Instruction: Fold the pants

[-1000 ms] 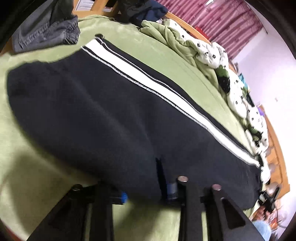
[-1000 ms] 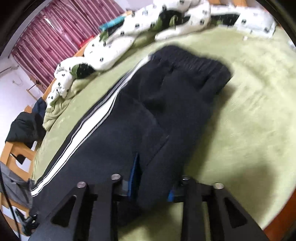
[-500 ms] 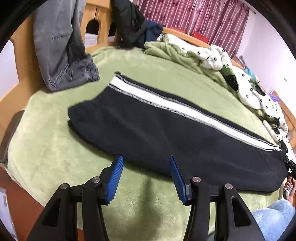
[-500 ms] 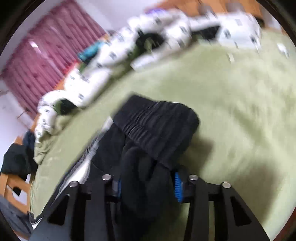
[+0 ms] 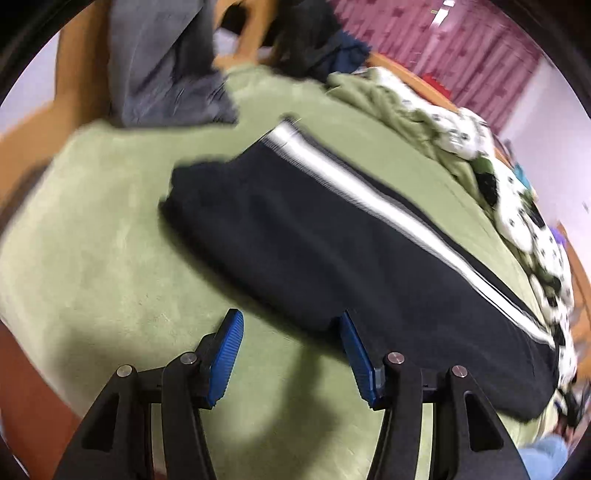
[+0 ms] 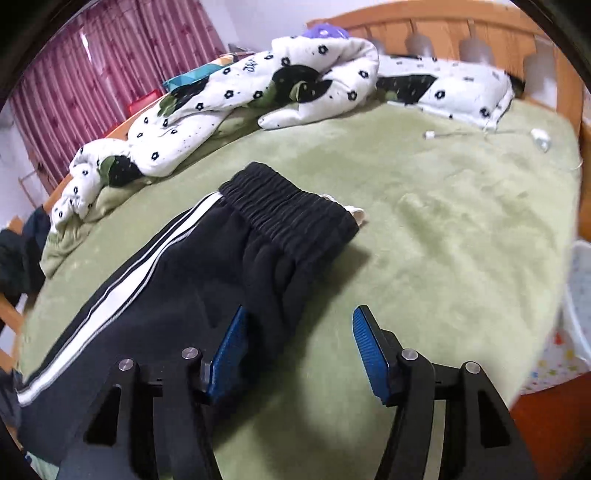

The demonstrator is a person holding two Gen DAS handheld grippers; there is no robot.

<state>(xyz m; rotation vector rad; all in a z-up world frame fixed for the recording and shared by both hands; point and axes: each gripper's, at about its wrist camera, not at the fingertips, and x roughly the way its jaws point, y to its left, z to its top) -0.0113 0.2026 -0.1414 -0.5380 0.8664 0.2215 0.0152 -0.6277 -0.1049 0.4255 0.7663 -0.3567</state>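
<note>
Black pants [image 5: 332, 240] with a white side stripe lie folded lengthwise on the green blanket [image 5: 110, 277]. In the left wrist view my left gripper [image 5: 290, 321] hovers at their near edge towards the leg end. Its jaws are opening and its blue pads [image 5: 229, 350] press on nothing. In the right wrist view the pants [image 6: 184, 277] end in a gathered waistband [image 6: 288, 214]. My right gripper [image 6: 300, 314] is at the near edge below it. Its jaws are opening, with a fold of cloth beside the left pad [image 6: 231, 343] but not pinched.
A grey garment [image 5: 166, 74] hangs over the wooden bed end. A white flower-patterned quilt [image 6: 240, 99] is bunched along the far side, up to the headboard [image 6: 443, 29]. A white cable and plug [image 6: 539, 138] lie near the pillow. A person's blue-clad knee [image 5: 546, 454] shows low right.
Both grippers were shut on the pants' near edge a second ago. They have let go and drawn back, the left first, and the pants now lie flat on the blanket.
</note>
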